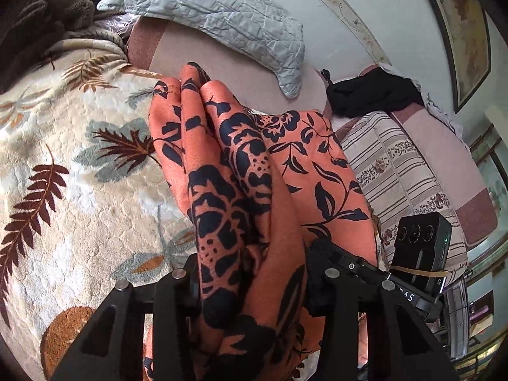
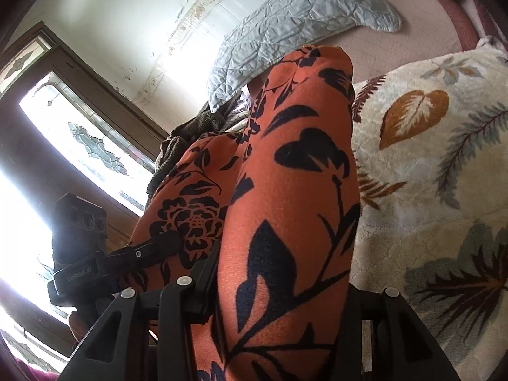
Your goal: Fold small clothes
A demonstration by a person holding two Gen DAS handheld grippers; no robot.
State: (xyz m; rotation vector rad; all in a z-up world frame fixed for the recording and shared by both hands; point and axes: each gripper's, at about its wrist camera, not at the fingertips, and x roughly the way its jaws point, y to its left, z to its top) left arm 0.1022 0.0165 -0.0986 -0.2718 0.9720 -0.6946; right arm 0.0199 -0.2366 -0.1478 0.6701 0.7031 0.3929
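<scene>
An orange garment with a black flower print (image 1: 228, 171) is bunched in long folds and runs up from between the jaws of my left gripper (image 1: 254, 298), which is shut on it. In the right wrist view the same garment (image 2: 295, 190) fills the middle and passes between the jaws of my right gripper (image 2: 279, 304), which is shut on it. Both grippers hold the cloth above a cream leaf-print blanket (image 1: 79, 165). The other gripper with its camera shows at the right in the left wrist view (image 1: 419, 254) and at the left in the right wrist view (image 2: 79, 247).
The cream blanket (image 2: 428, 174) covers a bed. A grey quilted pillow (image 1: 216, 12) lies at the back on a pink sheet (image 1: 197, 54). A dark brown cloth (image 1: 47, 16) lies at the far left, a black cloth (image 1: 371, 95) and a striped cover (image 1: 390, 171) at the right. A window (image 2: 79, 133) is close by.
</scene>
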